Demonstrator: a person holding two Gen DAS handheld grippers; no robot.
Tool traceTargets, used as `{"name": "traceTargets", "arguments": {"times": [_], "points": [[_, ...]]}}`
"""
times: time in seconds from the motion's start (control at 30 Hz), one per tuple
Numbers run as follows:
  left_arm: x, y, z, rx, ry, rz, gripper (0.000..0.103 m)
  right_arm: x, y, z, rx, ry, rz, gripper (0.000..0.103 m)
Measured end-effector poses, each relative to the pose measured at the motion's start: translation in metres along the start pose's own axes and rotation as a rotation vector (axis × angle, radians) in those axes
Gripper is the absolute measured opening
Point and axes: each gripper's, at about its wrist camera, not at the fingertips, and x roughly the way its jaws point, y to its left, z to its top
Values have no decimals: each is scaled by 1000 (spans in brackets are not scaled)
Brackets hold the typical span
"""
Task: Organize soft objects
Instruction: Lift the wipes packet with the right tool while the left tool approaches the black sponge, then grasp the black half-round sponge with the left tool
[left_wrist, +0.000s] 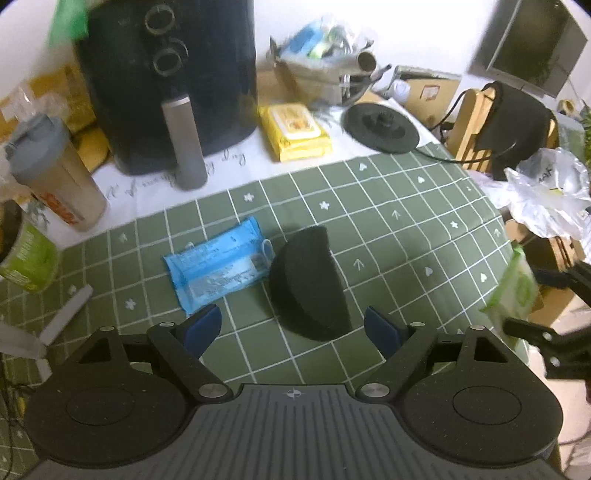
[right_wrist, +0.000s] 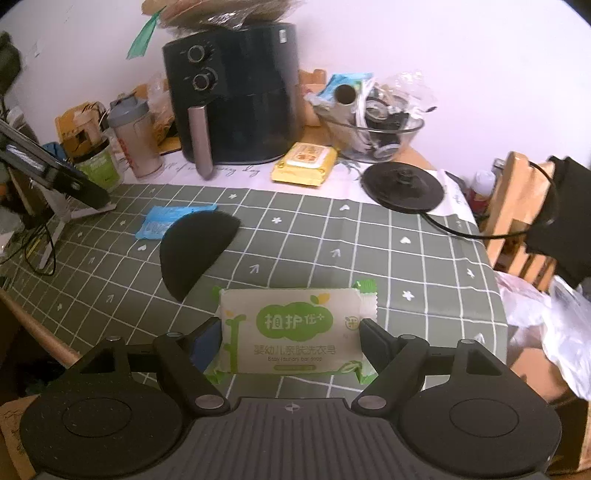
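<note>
A: Right gripper?
B: Clamped on soap pack, lifted off the table for sorting.
A: Left gripper?
B: Jaws apart, empty, black pad at 12 o'clock, blue wipes at 10.

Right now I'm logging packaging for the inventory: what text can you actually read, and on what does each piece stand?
"植护优+" on the soap pack between the right tool's fingers.
"婴幼儿亲肤洗衣皂" on the same pack.
"Baby laundry bar soap" on the same pack.
Blue wipes pack: print blurred, unreadable.
Yellow wipes pack: too small.
White cloth script: illegible.
</note>
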Motion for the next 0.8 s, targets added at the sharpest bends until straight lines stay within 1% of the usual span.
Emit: {"name": "traceTargets", "arguments": {"times": [0.07, 0.33, 0.43, 0.53, 0.63, 0.67, 0.73, 0.77, 0.8], "points": [[11, 1, 5, -14, 19, -3, 85, -4, -4, -3, 20, -5, -6, 81], [64, -1, 22, -87, 129, 35, 86, -15, -11, -15, 74, -12, -24, 81], [82, -5, 25, -103, 153, 38, 86, -18, -12, -20, 86, -10, -28, 81], [99, -14, 27, -85, 175, 64, 86, -19, -13, -24, 97, -6, -31, 81], [115, -23, 27, -58, 193, 67, 86, -21, -14, -28, 106, -6, -38, 81], [121, -25, 27, -48, 205, 69, 86, -22, -15, -29, 109, -6, -39, 81], [135, -27, 25, -28, 239, 96, 86, -24, -15, -32, 116, -5, -44, 81], [140, -28, 24, -24, 255, 113, 84, -25, -16, -33, 120, -5, -46, 81], [144, -27, 22, -29, 263, 124, 78, -27, -16, -34, 123, -5, -48, 81]]}}
